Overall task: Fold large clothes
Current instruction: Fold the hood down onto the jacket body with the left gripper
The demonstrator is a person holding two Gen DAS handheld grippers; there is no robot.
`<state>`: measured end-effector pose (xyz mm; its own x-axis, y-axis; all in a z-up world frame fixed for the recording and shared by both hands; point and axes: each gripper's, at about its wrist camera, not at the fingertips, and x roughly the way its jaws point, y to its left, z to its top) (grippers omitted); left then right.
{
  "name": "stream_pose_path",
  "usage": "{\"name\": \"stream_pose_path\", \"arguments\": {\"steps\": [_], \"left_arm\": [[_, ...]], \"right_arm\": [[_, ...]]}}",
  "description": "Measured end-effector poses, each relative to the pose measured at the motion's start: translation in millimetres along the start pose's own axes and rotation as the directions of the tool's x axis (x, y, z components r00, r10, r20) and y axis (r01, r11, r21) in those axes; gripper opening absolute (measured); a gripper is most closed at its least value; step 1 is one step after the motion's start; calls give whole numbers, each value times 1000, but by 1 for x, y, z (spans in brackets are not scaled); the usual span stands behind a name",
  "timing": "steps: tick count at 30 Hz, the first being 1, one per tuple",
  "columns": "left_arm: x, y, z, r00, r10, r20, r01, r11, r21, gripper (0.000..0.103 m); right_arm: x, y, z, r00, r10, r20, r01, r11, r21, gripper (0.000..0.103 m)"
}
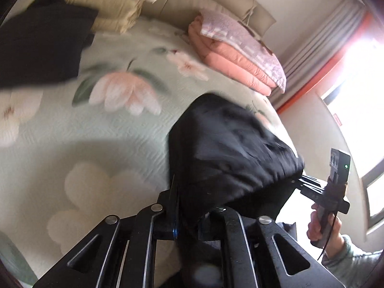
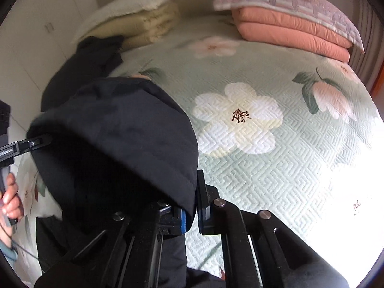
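Observation:
A large black garment hangs lifted above the bed between both grippers. My left gripper is shut on its edge, and the cloth drapes over the right finger. My right gripper is shut on the other edge of the same garment, whose fold covers the left finger. The right gripper also shows at the right in the left wrist view, the left gripper at the left edge in the right wrist view. More black cloth lies on the far side of the bed.
The bed has a pale green floral quilted cover. A folded beige quilt stack and a pink folded quilt with a lilac pillow sit near the headboard. A bright window and curtain are at the right.

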<state>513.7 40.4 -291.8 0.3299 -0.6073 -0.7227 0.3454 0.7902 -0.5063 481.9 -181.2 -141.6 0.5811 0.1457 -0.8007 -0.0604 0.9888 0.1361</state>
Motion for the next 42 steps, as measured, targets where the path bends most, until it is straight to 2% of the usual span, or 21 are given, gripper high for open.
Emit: {"name": "stream_pose_path", "arguments": {"steps": [2, 4, 5, 7, 8, 10, 15, 16, 18, 20, 21, 24, 27, 29, 30, 32, 33, 34, 37, 40, 42], "left_arm": [[25, 31, -11, 996, 41, -78, -47, 997, -66, 27], [58, 62, -27, 979, 97, -178, -117, 987, -109, 30], [68, 72, -33, 976, 72, -205, -103, 984, -146, 30], [60, 77, -33, 986, 26, -164, -56, 982, -180, 35], [57, 77, -32, 985, 36, -167, -66, 982, -178, 40], [50, 74, -34, 980, 88, -177, -113, 984, -135, 56], [27, 63, -41, 961, 171, -219, -188, 980, -61, 57], [17, 51, -40, 957, 207, -203, -213, 977, -9, 57], [-1, 29, -37, 948, 272, -163, -261, 961, 87, 57], [-17, 11, -30, 940, 321, -115, -303, 942, 145, 56], [-23, 7, -28, 944, 313, -108, -296, 943, 150, 56], [-29, -23, -11, 977, 209, -48, -198, 966, 165, 56], [5, -50, 10, 991, 120, -51, -108, 973, 202, 56], [37, -50, 13, 987, 118, -105, -94, 974, 208, 56], [57, -45, 12, 981, 119, -153, -87, 976, 202, 56], [89, -31, 1, 959, 177, -219, -133, 970, 204, 56], [99, -23, -7, 951, 199, -239, -149, 966, 211, 56], [105, -12, -17, 951, 183, -247, -136, 971, 197, 56], [96, -2, -31, 973, 134, -189, -100, 979, 179, 56], [92, -3, -27, 968, 146, -204, -114, 980, 161, 56], [78, -11, -23, 966, 169, -197, -134, 974, 181, 56]], "right_arm": [[27, -7, -15, 997, 5, -81, -5, 1000, 4, 8], [60, -4, -32, 985, -42, -168, 36, 999, -37, 8], [71, 0, -39, 980, -61, -187, 50, 997, -65, 8], [71, 7, -42, 983, -95, -156, 80, 992, -99, 8], [69, 9, -41, 983, -102, -150, 87, 991, -106, 8], [62, 9, -41, 985, -110, -133, 96, 989, -108, 11], [22, 11, -38, 989, -73, -128, 59, 993, -103, 35], [8, 11, -36, 993, -49, -108, 38, 994, -99, 39], [-14, 13, -31, 998, -33, -57, 26, 993, -115, 58], [-32, 23, -22, 1000, -24, -12, 22, 989, -145, 63], [-35, 31, -13, 1000, -18, 2, 18, 987, -158, 63], [-24, 53, 14, 1000, 17, 20, -13, 982, -189, 63], [11, 78, 38, 999, 50, 3, -49, 979, -197, 63], [43, 90, 45, 997, 70, -43, -76, 982, -174, 63], [62, 92, 46, 993, 84, -82, -96, 983, -158, 63], [99, 94, 44, 977, 93, -190, -122, 982, -147, 63], [116, 95, 38, 970, 64, -234, -104, 981, -162, 61], [129, 95, 32, 965, 38, -261, -87, 980, -179, 60], [133, 92, 25, 972, 66, -224, -103, 982, -161, 60], [128, 93, 26, 973, 53, -225, -91, 983, -162, 59], [108, 90, 31, 971, 76, -227, -107, 986, -128, 59]]}}
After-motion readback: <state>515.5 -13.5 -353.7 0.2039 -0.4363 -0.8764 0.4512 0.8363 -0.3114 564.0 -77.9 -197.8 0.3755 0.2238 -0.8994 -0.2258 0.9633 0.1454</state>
